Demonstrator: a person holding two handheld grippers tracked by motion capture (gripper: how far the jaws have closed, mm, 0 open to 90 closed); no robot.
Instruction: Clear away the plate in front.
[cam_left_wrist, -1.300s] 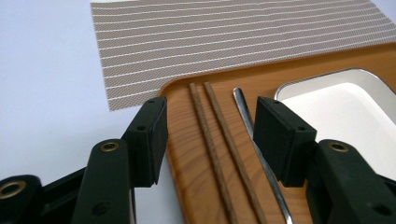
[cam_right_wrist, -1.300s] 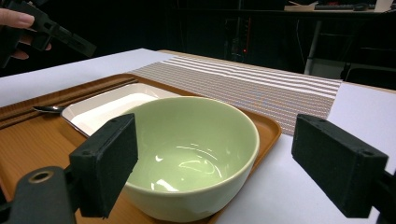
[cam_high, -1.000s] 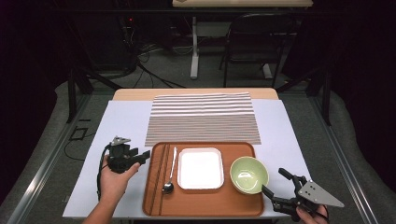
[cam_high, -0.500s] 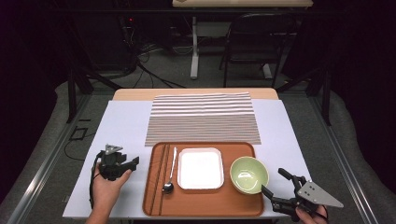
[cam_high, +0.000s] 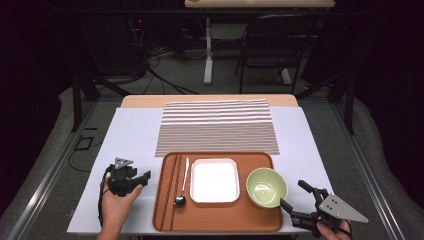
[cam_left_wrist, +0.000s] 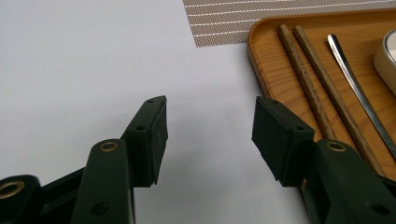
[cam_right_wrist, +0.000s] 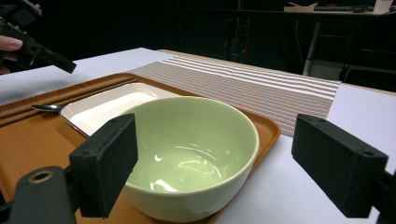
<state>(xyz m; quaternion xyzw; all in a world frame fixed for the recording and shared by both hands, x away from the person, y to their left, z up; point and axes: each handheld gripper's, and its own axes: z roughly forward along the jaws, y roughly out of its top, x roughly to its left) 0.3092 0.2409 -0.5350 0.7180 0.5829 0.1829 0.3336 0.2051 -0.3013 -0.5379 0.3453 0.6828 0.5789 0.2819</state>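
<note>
The white table cover (cam_high: 125, 135) carries a striped placemat (cam_high: 217, 125) at the far side and a wooden tray (cam_high: 220, 220) at the near side. From left to right, the tray holds a pair of wooden chopsticks (cam_high: 172, 190), a metal spoon (cam_high: 182, 182), a white square plate (cam_high: 215, 181) and a green bowl (cam_high: 267, 187).

The left gripper (cam_high: 142, 178) sits low over the bare cover just beside the tray's left edge. Its jaws stand wide apart with nothing between them. In the left gripper view they point toward the tray rim (cam_left_wrist: 261, 60), with the chopsticks (cam_left_wrist: 322, 93) just beyond the right jaw. The right gripper (cam_high: 292, 197) rests at the tray's near right corner, jaws also wide and empty, framing the bowl (cam_right_wrist: 196, 154) in the right gripper view.

Judged step: approach to the chopsticks, the nearest items to the left gripper. For a sound pick-up, align the jaws across both sticks, clear the raised tray rim before descending, and close on both sticks together near their middle so that they do not scissor apart or roll.

The far ends of the chopsticks and the spoon bowl are cut off in the left gripper view. Whether the sticks touch each other cannot be told.
</note>
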